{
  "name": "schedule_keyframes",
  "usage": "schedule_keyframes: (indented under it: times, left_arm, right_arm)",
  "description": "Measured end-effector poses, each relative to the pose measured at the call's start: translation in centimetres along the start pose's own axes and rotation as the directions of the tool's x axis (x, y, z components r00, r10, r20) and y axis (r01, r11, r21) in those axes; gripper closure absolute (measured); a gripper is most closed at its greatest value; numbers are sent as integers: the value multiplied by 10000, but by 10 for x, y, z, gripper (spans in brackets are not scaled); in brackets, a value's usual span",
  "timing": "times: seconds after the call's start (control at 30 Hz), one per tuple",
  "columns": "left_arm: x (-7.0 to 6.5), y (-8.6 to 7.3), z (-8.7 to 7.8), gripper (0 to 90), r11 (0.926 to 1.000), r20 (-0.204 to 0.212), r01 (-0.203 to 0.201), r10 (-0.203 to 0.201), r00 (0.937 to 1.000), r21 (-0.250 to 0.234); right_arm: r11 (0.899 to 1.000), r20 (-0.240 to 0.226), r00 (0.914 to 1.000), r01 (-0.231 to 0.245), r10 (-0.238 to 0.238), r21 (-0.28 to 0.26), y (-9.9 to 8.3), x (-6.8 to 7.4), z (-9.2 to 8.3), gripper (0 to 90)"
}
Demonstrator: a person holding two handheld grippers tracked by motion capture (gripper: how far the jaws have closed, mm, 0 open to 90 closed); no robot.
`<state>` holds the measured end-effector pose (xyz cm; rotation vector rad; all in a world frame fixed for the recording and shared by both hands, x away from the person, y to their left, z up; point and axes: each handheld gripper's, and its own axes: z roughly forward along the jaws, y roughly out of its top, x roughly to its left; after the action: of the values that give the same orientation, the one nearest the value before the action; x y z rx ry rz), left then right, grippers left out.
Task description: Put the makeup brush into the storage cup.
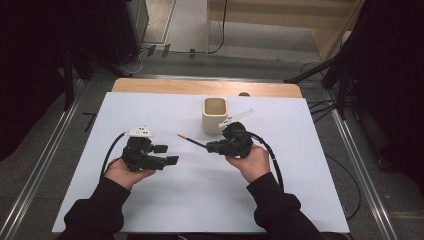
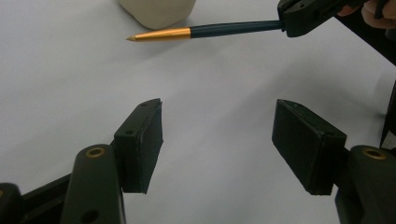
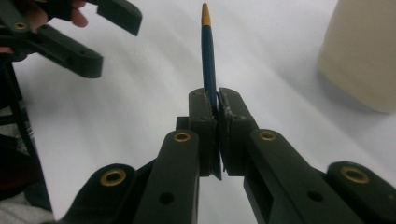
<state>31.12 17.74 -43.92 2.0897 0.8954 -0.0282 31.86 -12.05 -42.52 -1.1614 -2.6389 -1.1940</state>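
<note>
Right gripper (image 3: pixel 217 100) jaws clamp the pen (image 3: pixel 208 51); left gripper (image 2: pixel 217 144) jaws gape, holding nothing.

Dark blue pen (image 3: pixel 208 60) with gold tip, level above table, near cream cup (image 1: pixel 215 114).

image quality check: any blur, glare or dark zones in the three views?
High view: table evenly lit, no glare, surroundings nearly black. Left gripper view: jaws sharp, pen fairly crisp, cup cut off by the top edge. Right gripper view: right gripper and pen sharp; cup at right and left gripper soft, out of focus.
</note>
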Motion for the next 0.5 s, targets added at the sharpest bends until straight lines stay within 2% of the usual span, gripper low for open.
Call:
schedule_keyframes:
  times: [0.03, 0.27, 0.3, 0.33, 0.37, 0.4, 0.47, 0.5]
  left_arm:
    - [1, 1, 0, 340, 9999, 179, 165, -165, 9997, -12]
    - [-3, 6, 1, 349, 9989, 421, 463, -460, 9981, -59]
    - [-5, 7, 1, 359, 9995, 339, 313, -311, 9989, -59]
    - [-9, 8, 0, 374, 9999, 79, -63, 64, 9999, -88]
    - [-12, 10, 0, 375, 9985, -141, -553, 552, 9984, -50]
    - [-15, 12, -1, 373, 9943, -225, -1060, 1061, 9941, 57]
    - [-19, 17, -2, 364, 9862, -75, -1609, 1613, 9869, 389]
    - [-21, 20, -2, 364, 9787, -37, -1993, 1997, 9798, 497]
  right_arm:
    - [10000, -30, 10000, 61, -61, -67, -2, 1, -2, 863]
    - [9996, 50, 10000, 23, -22, -281, -7, 6, -6, 862]
    - [9995, -12, 10000, 71, -72, -323, -8, 7, -7, 862]
    - [9995, 0, 10000, 22, -22, -329, -10, 8, -7, 862]
    - [9994, -75, 10000, 45, -48, -330, -11, 8, -7, 862]
    - [9996, -82, 10000, 17, -20, -296, -12, 9, -7, 862]
    - [9997, -221, 9997, 59, -65, -246, -15, 10, -6, 862]
    - [9997, -221, 9997, 59, -65, -246, -15, 10, -6, 862]
